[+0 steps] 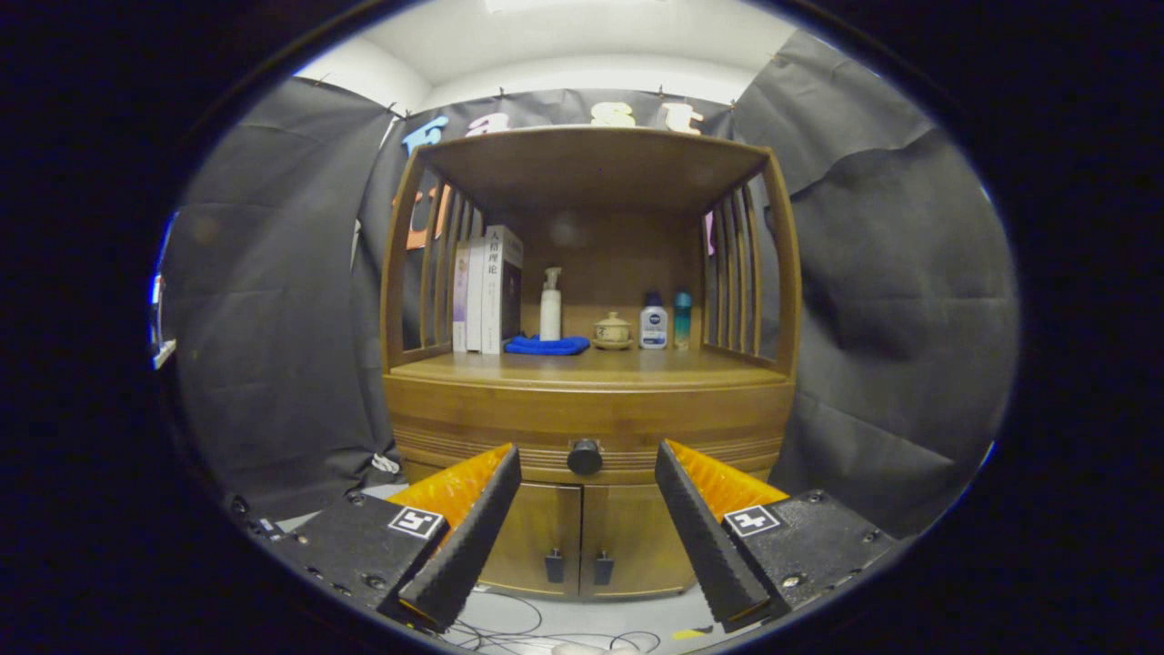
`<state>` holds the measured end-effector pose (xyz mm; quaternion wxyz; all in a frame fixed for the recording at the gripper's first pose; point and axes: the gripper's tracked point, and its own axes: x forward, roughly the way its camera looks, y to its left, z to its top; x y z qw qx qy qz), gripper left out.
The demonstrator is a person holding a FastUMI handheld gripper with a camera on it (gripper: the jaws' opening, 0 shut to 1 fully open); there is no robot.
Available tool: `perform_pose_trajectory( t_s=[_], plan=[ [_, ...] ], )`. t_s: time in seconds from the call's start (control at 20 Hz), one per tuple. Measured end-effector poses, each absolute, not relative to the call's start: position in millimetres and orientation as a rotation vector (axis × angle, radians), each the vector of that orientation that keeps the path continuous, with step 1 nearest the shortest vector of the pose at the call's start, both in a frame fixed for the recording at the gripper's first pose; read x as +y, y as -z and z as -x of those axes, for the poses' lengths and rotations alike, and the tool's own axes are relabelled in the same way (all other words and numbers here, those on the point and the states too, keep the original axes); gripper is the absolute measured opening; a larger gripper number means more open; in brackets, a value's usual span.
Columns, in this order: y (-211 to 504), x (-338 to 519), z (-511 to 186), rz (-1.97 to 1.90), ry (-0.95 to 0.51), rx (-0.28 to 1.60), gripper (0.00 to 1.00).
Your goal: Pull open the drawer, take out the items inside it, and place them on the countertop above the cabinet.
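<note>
A: Your hand-held gripper point(587, 473) is spread wide with nothing between its fingers point(468, 537). The round dark knob point(585, 457) of the drawer point(587, 428) sits beyond the fingertips, in line with the gap and clear of both pads.

B: And the drawer itself?

A: Its front lies flush with the wooden cabinet point(591, 364), so it is closed (you cannot see the items inside). Below it are two small doors point(582, 537), each with a dark handle.

B: What is on the tabletop above?

A: Upright books point(486, 291) stand at the left against the slatted side. Beside them a folded blue cloth point(547, 346) lies flat, with a white pump bottle point(550, 309) standing just behind it. Further right are a small lidded cup on a saucer point(612, 331), a white bottle with a blue cap point(653, 323) and a teal bottle point(682, 320), close together.
</note>
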<state>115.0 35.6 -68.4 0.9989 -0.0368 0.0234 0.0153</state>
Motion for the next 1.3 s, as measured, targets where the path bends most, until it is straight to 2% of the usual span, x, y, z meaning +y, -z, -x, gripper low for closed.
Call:
perform_pose_trajectory(
  t_s=[0.65, 0.75, 0.9, 1.1, 1.3],
  plan=[
    [137, 23, -245, 0.008, 0.018, 0.228, 0.97],
    [137, 22, -253, 0.015, 0.022, 0.220, 0.93],
    [136, 25, -261, 0.047, 0.018, 0.215, 0.81],
    [137, 27, -266, 0.085, 0.029, 0.219, 0.54],
    [141, 25, -270, 0.075, 0.035, 0.208, 0.49]
  ],
)
